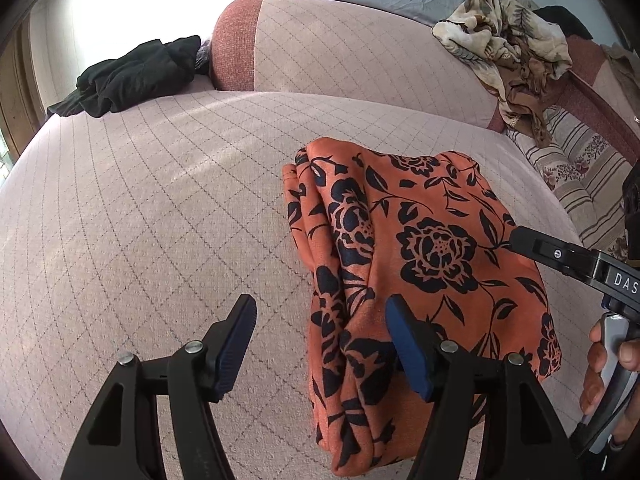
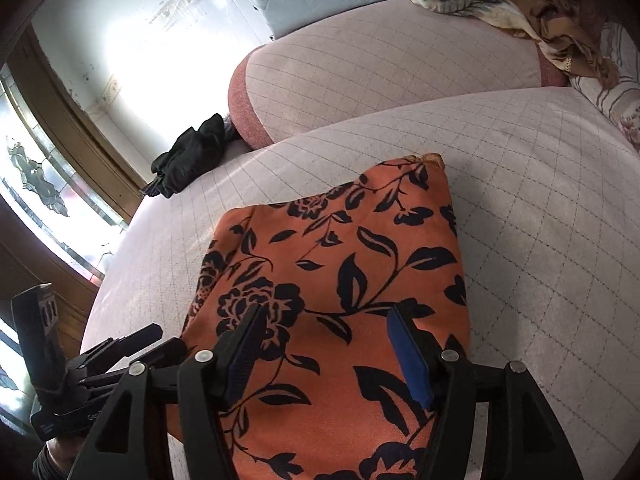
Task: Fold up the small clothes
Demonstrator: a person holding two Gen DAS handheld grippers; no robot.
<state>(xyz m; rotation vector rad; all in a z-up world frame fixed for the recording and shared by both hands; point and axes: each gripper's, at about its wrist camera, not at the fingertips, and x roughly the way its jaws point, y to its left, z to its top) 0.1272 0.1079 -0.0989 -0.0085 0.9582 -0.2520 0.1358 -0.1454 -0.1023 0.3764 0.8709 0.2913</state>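
Observation:
An orange cloth with a dark floral print lies folded into a thick bundle on the pink quilted cushion. My left gripper is open and empty, just over the bundle's near left edge. My right gripper is open and empty, hovering over the same orange cloth. The right gripper also shows in the left wrist view, reaching in from the right over the cloth. The left gripper shows at the lower left of the right wrist view.
A crumpled black garment lies at the cushion's far left. A heap of beige and brown patterned clothes sits on the backrest at the far right. A striped floral cushion lies to the right. A window is at the left.

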